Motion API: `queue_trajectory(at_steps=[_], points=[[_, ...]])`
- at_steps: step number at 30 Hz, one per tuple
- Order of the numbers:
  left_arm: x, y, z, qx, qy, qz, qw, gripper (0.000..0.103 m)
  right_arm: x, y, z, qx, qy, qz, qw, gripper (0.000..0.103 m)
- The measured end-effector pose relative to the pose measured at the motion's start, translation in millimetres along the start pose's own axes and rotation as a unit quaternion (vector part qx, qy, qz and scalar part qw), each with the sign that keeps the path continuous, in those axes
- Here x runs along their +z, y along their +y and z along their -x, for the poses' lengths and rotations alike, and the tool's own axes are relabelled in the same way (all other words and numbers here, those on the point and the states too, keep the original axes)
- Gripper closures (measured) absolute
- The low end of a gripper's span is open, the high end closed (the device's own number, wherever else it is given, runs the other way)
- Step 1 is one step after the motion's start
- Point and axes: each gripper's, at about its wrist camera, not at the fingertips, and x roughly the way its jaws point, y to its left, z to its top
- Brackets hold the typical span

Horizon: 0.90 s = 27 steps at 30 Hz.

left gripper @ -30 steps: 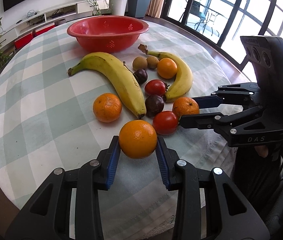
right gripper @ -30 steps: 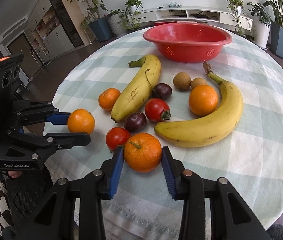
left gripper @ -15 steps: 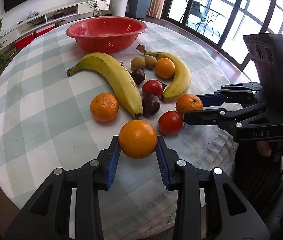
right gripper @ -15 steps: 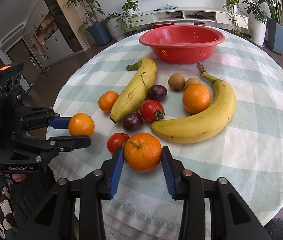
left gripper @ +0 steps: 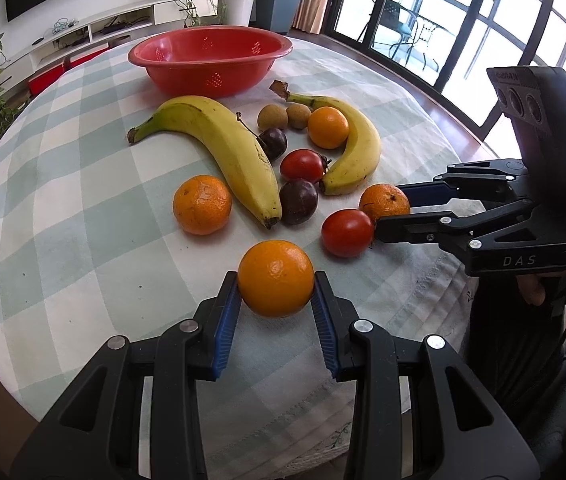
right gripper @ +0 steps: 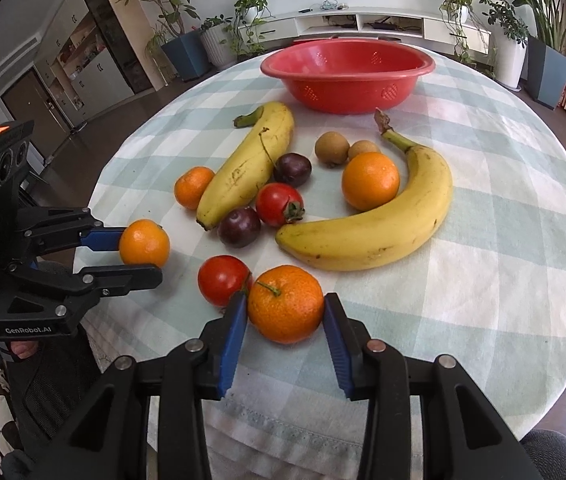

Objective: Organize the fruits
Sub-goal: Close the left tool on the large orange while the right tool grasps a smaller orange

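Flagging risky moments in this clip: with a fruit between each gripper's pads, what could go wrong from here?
1. The right gripper grips its mandarin near the pad tips; it might slip out.
2. The tomato touches the right gripper's finger and may get nudged and roll.
3. The left gripper also holds its orange near the fingertips.

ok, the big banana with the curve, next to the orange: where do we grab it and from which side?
Grip the curved banana across its thick middle, coming from above with one finger on the outer, bowl-away side. It lies flat, and its inner curve is crowded by the orange and a tomato, so the inner finger needs the gap between those two. The stem end is thin and tapers; I'd skip it.
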Motion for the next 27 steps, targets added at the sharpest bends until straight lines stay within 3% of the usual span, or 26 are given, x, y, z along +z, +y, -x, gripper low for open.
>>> queue_trajectory(at_steps=[27], points=[[-0.5,-2.0,-0.3,0.001,0.001,-0.005,1.0000,0.070,-4.9,-2.8,10.8,0.005,-0.007,0.005,1.000,0.063]])
